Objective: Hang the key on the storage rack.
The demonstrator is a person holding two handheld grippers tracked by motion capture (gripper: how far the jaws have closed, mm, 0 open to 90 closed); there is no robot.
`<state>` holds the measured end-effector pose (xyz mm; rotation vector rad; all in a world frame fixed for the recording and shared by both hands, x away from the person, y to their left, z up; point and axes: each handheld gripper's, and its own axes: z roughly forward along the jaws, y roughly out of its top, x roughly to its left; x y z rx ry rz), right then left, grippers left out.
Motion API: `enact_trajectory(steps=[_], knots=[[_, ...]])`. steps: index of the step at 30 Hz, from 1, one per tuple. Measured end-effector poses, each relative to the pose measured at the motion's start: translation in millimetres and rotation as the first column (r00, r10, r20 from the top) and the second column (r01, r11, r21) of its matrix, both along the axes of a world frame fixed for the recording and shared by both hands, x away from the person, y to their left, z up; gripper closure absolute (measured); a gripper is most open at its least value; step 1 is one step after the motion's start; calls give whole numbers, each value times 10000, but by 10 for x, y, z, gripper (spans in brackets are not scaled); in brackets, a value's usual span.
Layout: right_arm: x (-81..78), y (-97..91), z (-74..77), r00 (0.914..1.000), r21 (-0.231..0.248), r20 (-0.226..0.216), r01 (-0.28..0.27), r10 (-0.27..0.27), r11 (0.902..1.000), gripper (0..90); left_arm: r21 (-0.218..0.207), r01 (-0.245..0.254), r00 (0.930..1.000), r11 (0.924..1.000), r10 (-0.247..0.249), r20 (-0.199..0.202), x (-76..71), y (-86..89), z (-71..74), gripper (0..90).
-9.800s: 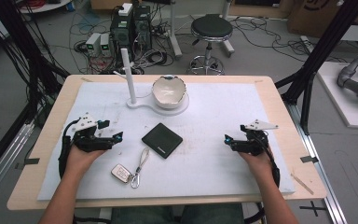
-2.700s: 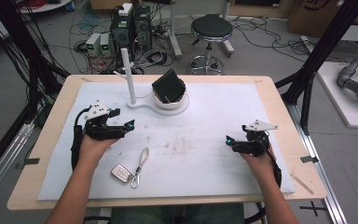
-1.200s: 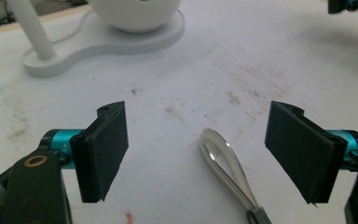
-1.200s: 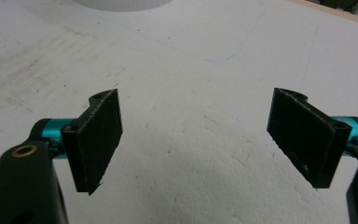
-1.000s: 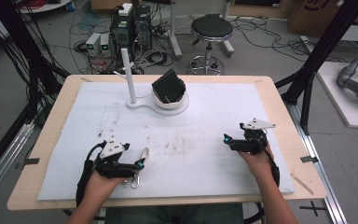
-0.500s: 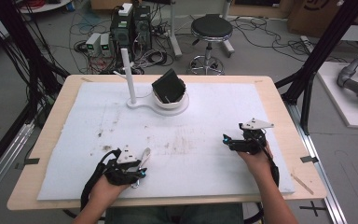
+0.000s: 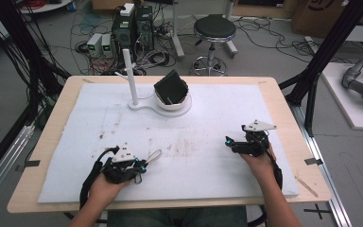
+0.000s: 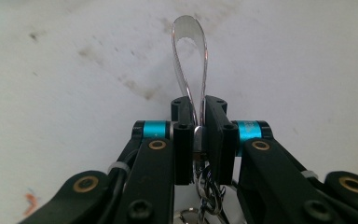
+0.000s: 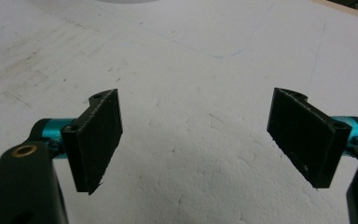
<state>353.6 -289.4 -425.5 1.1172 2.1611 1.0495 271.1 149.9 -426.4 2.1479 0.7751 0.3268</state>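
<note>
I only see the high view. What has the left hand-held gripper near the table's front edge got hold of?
Observer: In the left gripper view, the left hand-held gripper has just been closing its jaws, and they now pinch a shiny strap loop that sticks out beyond them.
Operator: Anything attached to it?
Observer: A metal key-ring chain sits just below the jaws.
Operator: And the other one?
Observer: The right hand-held gripper is wide open, nothing between its pads, with the white sheet beneath.
</note>
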Motion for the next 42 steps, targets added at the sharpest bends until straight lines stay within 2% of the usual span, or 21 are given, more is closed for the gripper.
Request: enact_trajectory(steps=[2, 4, 6, 8, 12, 14, 20, 23, 26, 31, 32, 34, 36, 38, 42], knots=[[3, 2, -4, 10000, -66, 33, -33, 34, 10000, 182, -244, -140, 9995, 9996, 147, 268, 19, 28, 69, 816], [-4, 5, -3, 10000, -27, -43, -42, 42, 10000, 182, -802, -204, 9991, 9966, 233, 353, 45, 71, 145, 817], [-2, 0, -2, 10000, -28, -7, -46, 46, 10000, 182, -1109, -327, 9977, 9933, 390, 546, 73, 109, 231, 817], [0, -10, 1, 10000, 30, 2, -33, 33, 10000, 182, -1481, -443, 9954, 9880, 563, 781, 103, 140, 317, 817], [3, -13, -3, 9999, 55, -107, 37, -36, 10000, 182, -1934, -757, 9867, 9782, 1015, 1273, 202, 203, 510, 816], [4, -10, -5, 9999, 73, -100, 38, -37, 10000, 182, -2061, -911, 9800, 9743, 1245, 1555, 254, 223, 621, 816], [5, -3, -7, 10000, 110, -94, 24, -23, 9999, 182, -2079, -1041, 9593, 9726, 1534, 2370, 419, 219, 964, 816], [4, -8, -1, 10000, 153, -58, 30, -30, 9999, 182, -2209, -1153, 9466, 9685, 1745, 2712, 497, 222, 1068, 816], [-2, -10, 4, 10000, 180, -20, 24, -23, 9998, 182, -2269, -1318, 9378, 9650, 1955, 2870, 573, 233, 1131, 816], [-9, -14, 9, 10000, 183, -4, 46, -46, 9998, 182, -2511, -1813, 9181, 9508, 2552, 3033, 695, 273, 1190, 816], [-9, -14, 9, 10000, 188, -6, 42, -42, 9998, 182, -2564, -1999, 9108, 9457, 2758, 3073, 730, 291, 1203, 816], [-11, -14, 11, 10000, 190, -19, 15, -14, 9998, 182, -2559, -2231, 9031, 9406, 2983, 3089, 780, 320, 1223, 816], [-11, -18, 13, 10000, 174, 6, 14, -14, 9998, 182, -2645, -2524, 8927, 9308, 3295, 3076, 847, 359, 1248, 816], [-7, -22, 11, 10000, 201, -4, 15, -15, 9998, 182, -2656, -2720, 8863, 9249, 3483, 3053, 905, 401, 1277, 816], [-5, -21, 9, 10000, 196, -13, 26, -26, 9998, 182, -2669, -3196, 8684, 9092, 3937, 3013, 1004, 466, 1332, 816]])
